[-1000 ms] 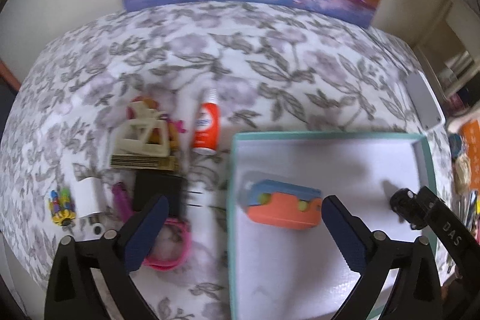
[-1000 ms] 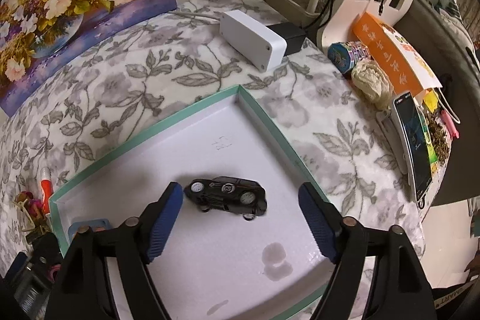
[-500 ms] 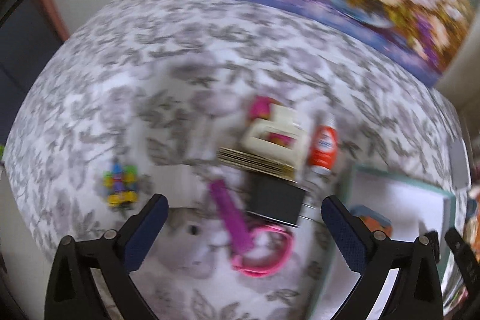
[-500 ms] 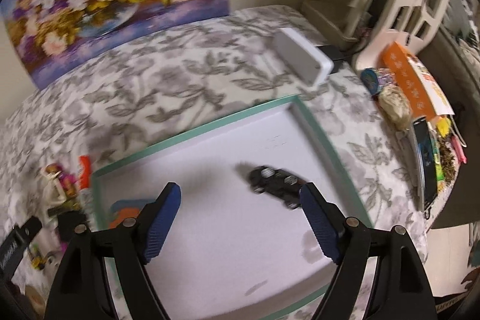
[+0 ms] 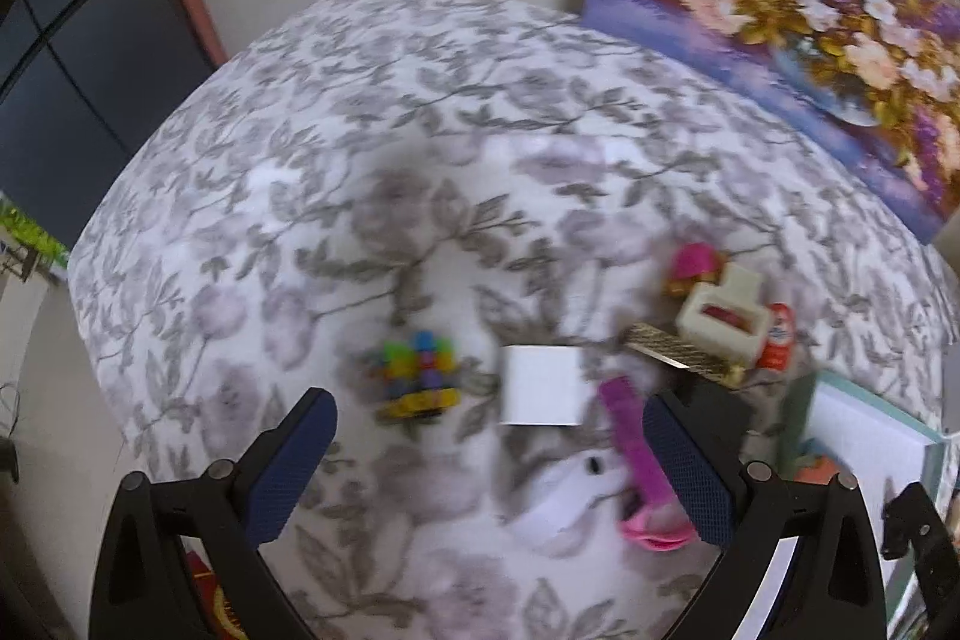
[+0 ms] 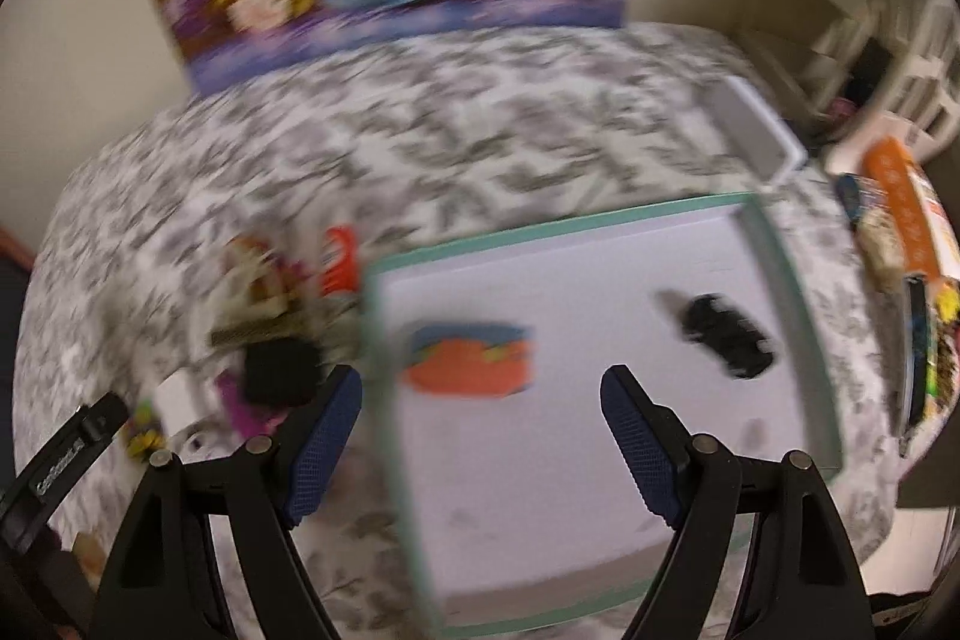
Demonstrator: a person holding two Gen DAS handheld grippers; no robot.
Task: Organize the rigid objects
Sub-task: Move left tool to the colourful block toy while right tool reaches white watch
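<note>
The white block (image 5: 543,385) sits on the flower-patterned tabletop (image 5: 360,112), dead ahead of the left claw (image 5: 489,466), just beyond its wide-open, empty jaws. The multicolored toy (image 5: 417,373) lies just left of it, the purple stick (image 5: 633,436) just right, long axis running away from the claw. Left is clearly nearer. Off right, the right claw (image 6: 480,436), spread and empty, hangs over the teal tray (image 6: 798,292), orange piece (image 6: 471,361) and black car (image 6: 729,337) already inside.
</note>
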